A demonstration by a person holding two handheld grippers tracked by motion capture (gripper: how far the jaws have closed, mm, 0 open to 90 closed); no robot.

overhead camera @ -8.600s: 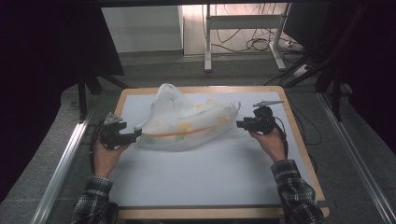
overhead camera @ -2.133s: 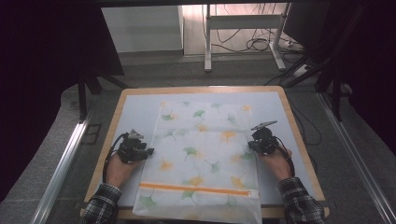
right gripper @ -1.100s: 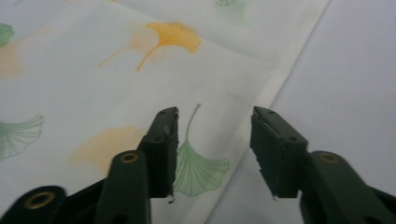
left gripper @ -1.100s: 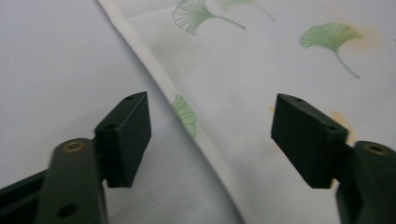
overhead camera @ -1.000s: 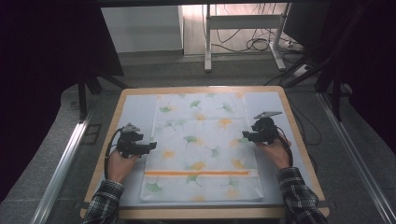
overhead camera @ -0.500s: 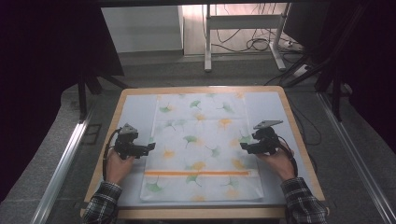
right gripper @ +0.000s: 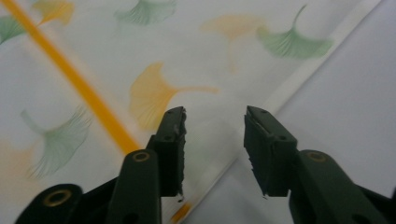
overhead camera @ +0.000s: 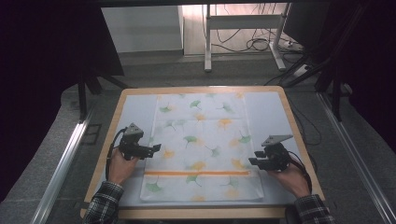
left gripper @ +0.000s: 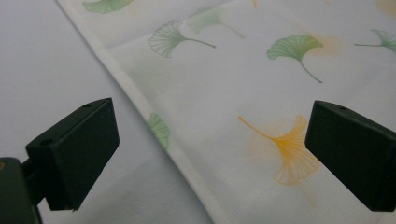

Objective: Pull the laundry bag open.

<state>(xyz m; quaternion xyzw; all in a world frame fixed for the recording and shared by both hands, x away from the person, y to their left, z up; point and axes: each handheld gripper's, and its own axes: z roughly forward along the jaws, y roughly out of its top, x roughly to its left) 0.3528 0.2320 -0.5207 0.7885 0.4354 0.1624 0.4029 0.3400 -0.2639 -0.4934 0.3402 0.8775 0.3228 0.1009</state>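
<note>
Cloth (overhead camera: 201, 144) edges betw. both grippers (overhead camera: 156, 148) (overhead camera: 252, 162).

The cloth (overhead camera: 201, 144) looks like thin matt cotton, finely woven, printed with ginkgo leaves and hemmed. The table (overhead camera: 275, 114) has a smooth pale matt top framed in light wood. The left gripper (left gripper: 210, 154) has matt black plastic jaws.

- The cloth (overhead camera: 201, 144) lies flat on the worktop (overhead camera: 271, 112).
- Left tongs (overhead camera: 150, 149) sit at its left edge — right tongs (overhead camera: 255, 162) at its right edge.
</note>
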